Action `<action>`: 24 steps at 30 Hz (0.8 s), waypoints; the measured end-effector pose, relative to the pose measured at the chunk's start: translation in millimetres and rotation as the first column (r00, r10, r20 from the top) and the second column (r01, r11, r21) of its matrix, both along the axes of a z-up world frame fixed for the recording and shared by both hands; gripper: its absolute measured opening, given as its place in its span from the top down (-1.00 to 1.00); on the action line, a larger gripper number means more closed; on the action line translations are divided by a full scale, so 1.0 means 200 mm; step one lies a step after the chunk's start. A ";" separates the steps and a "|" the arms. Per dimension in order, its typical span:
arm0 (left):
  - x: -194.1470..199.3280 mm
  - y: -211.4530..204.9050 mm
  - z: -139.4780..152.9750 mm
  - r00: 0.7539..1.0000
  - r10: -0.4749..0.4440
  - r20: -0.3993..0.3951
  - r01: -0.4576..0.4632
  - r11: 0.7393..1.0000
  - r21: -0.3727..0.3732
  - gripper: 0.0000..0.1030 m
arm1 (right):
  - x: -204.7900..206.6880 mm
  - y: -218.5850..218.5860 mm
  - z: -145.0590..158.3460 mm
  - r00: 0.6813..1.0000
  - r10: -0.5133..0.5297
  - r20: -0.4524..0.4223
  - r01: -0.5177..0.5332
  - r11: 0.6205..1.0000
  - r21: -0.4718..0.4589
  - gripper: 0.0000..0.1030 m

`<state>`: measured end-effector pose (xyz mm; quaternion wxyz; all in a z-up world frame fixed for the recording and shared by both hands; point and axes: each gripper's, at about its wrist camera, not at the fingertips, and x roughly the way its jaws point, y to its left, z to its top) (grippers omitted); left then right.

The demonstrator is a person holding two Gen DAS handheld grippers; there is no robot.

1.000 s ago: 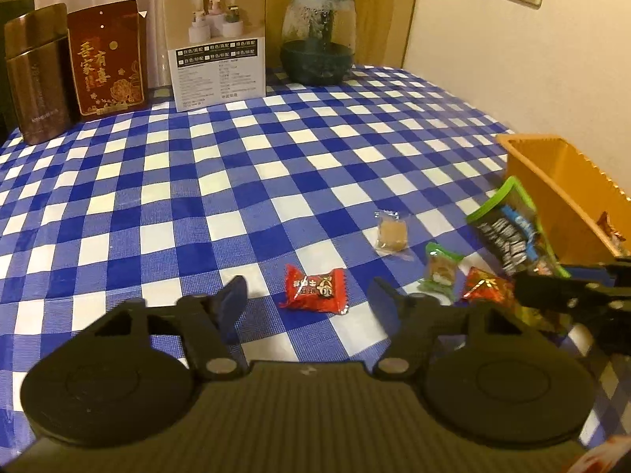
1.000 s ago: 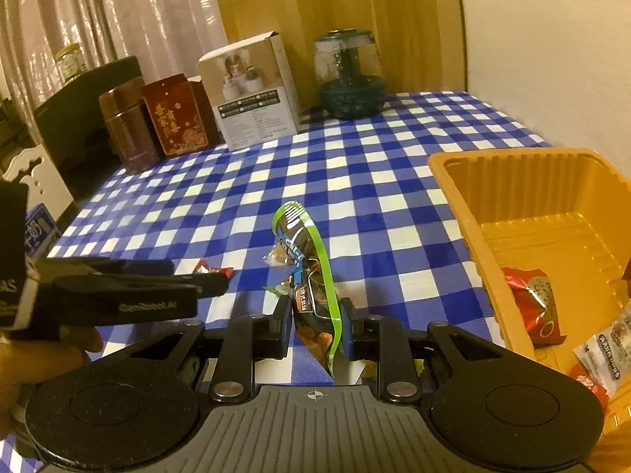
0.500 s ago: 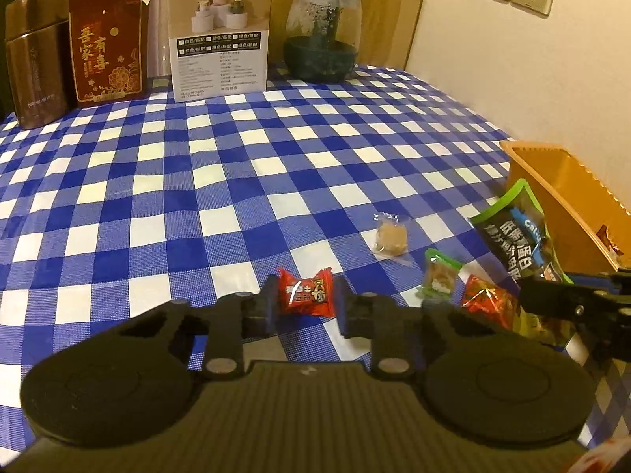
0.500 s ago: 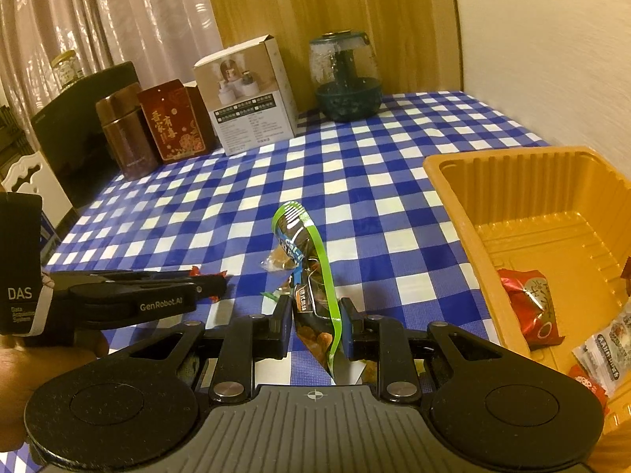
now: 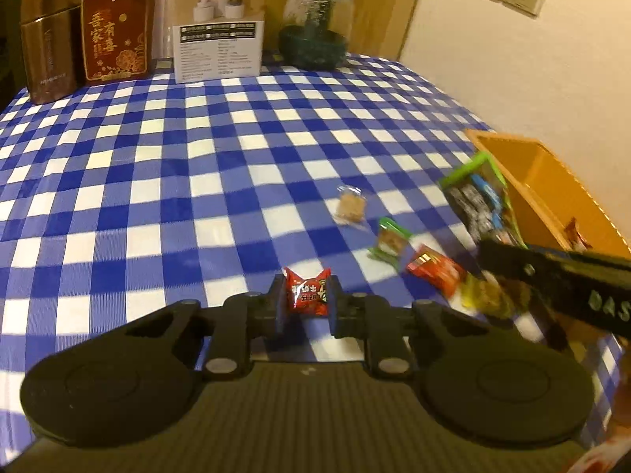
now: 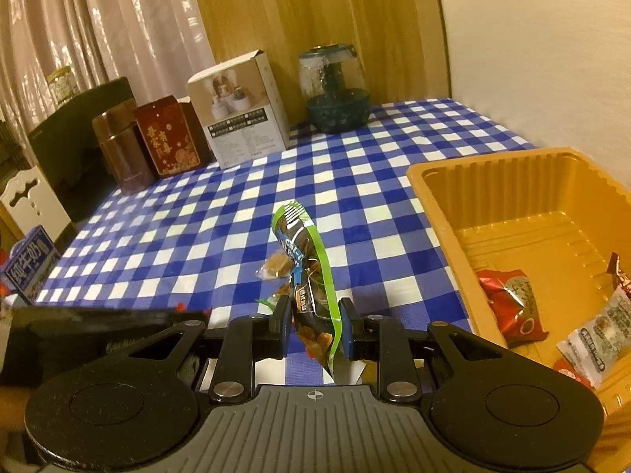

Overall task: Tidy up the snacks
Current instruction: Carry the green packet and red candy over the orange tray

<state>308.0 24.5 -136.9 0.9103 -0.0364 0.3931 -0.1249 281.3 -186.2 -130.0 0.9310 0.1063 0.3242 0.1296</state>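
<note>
With my left gripper [image 5: 304, 302] jaws just closed on the red candy [image 5: 307, 291] and right gripper [image 6: 315, 325] pinching the green packet [image 6: 311, 276] near the table's right edge, I next carry both into the orange tray [image 6: 441, 213].

You can read gold characters 吾家有喜 on the red box [image 5: 114, 29] just beside the white carton [image 5: 219, 23], "DAS" on the right tool's arm [image 5: 603, 303], and 純牛奶 on the blue milk carton [image 6: 29, 268].
</note>
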 end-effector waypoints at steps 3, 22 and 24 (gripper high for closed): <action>-0.09 -0.02 0.04 1.000 0.001 0.004 -0.001 1.000 -0.004 0.65 | -0.04 -0.02 0.02 1.000 0.001 0.004 -0.001 1.000 0.000 0.51; -0.61 -0.15 0.38 0.997 0.068 0.046 -0.064 0.994 -0.086 0.65 | -0.50 -0.16 0.32 0.998 -0.046 -0.047 0.049 0.997 0.061 0.51; -0.64 -0.18 0.42 0.996 0.068 0.049 -0.064 0.994 -0.084 0.65 | -0.52 -0.18 0.34 0.998 -0.049 -0.046 0.052 0.997 0.059 0.51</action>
